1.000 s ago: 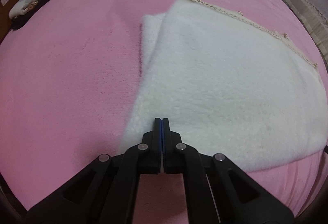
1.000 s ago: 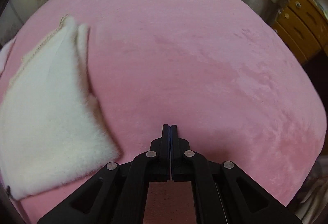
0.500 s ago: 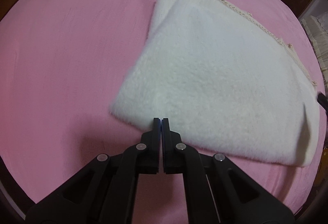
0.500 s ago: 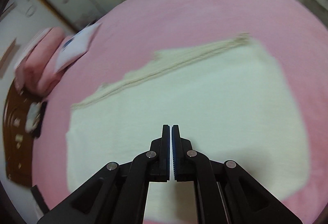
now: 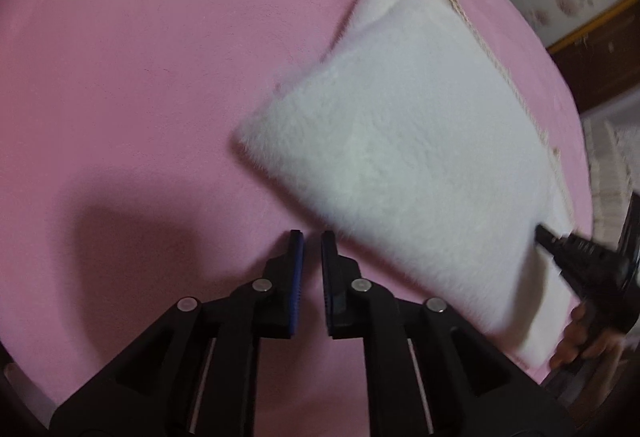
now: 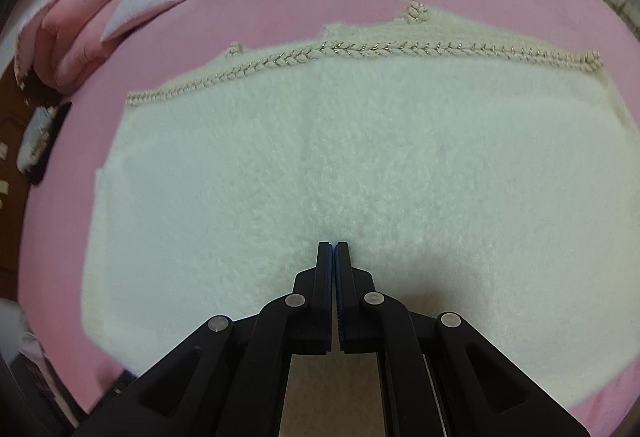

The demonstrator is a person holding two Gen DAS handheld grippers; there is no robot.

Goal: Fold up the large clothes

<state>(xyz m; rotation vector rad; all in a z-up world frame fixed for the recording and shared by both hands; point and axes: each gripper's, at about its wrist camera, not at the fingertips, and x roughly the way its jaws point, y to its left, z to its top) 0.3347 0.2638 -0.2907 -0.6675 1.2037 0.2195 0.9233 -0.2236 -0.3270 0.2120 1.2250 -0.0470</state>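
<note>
The fluffy white folded garment lies flat in the middle of the pink bed. The left gripper is a little apart and empty beside the garment's near edge. The right gripper is pressed together, holding nothing, above the fluff. Grab both near corners evenly before folding again.

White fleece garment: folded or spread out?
Folded: the white fleece garment lies doubled on the pink bedspread, a lower layer peeking out.
</note>
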